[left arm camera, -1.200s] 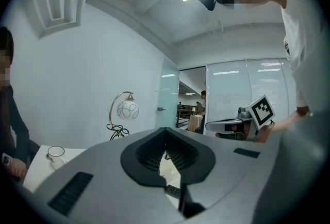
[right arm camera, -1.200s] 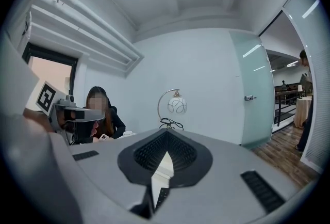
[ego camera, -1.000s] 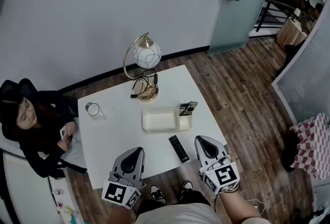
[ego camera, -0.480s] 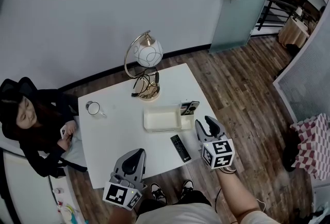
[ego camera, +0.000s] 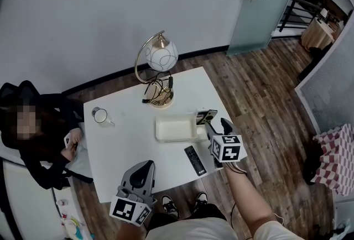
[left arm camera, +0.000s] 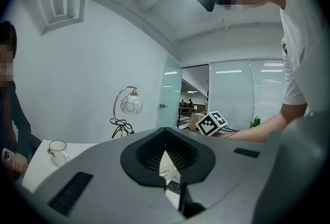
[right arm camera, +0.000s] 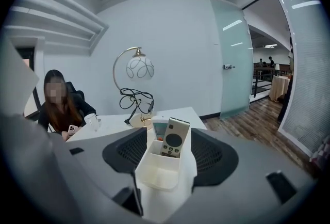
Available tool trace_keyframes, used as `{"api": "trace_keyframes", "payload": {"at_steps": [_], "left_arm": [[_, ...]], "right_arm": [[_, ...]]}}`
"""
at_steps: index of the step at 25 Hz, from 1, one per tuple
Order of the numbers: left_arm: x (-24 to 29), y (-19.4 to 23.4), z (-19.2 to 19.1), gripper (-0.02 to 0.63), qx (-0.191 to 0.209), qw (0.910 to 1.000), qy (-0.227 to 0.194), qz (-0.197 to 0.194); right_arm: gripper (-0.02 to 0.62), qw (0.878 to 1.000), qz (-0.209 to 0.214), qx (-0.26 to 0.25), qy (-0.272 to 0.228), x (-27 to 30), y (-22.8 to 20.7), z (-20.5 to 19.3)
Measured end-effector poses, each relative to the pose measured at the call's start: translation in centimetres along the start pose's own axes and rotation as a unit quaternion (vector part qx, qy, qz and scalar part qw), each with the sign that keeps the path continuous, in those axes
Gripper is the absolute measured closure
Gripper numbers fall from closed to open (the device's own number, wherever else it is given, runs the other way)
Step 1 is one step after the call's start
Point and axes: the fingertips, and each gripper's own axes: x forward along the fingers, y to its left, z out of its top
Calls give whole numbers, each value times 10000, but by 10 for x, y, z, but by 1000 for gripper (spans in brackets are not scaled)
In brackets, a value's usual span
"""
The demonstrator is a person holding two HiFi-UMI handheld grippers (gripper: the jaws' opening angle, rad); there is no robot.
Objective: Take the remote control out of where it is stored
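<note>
A white remote control (right arm camera: 173, 138) stands upright in the small compartment of a white organiser (right arm camera: 157, 170), with a second remote (right arm camera: 153, 131) behind it. In the head view both remotes (ego camera: 205, 117) stick up at the right end of the organiser tray (ego camera: 175, 129). My right gripper (ego camera: 218, 127) is level with that compartment. Its jaws are opening and stand wide on either side of the holder without touching it. In its own view, the right gripper (right arm camera: 172, 158) frames the holder. My left gripper (ego camera: 141, 171) hangs shut at the table's near edge, and the left gripper (left arm camera: 166, 166) holds nothing.
A black remote (ego camera: 194, 160) lies flat on the white table (ego camera: 127, 145) near my right gripper. A globe lamp (ego camera: 161, 56) with a coiled cord stands at the back, and a mug (ego camera: 100, 116) at the left. A seated person (ego camera: 38, 139) is beside the table's left edge.
My right gripper moved forward from the table's near edge to the compartment with the remotes, and its jaws opened. The left gripper stayed put.
</note>
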Motion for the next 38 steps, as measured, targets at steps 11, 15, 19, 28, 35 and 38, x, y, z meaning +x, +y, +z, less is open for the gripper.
{"api": "trace_keyframes", "payload": {"at_steps": [11, 15, 19, 28, 35, 38], "left_arm": [[2, 17, -15, 600, -105, 9997, 197, 126], [3, 23, -16, 600, -107, 9995, 242, 156], [6, 29, -17, 600, -131, 9995, 251, 167], [9, 29, -22, 600, -161, 9993, 312, 115], [9, 31, -22, 600, -182, 9993, 281, 142], [10, 30, -21, 600, -183, 9994, 269, 132]], "right_arm": [[325, 9976, -313, 449, 418, 52, -12, -28], [325, 9971, -339, 468, 486, 60, -14, -32], [327, 9966, -333, 557, 499, 66, -15, -38], [377, 9963, -485, 581, 400, 71, -14, -35], [380, 9973, -495, 510, 159, 58, -15, -22], [380, 9981, -466, 400, -45, 46, -13, -8]]}}
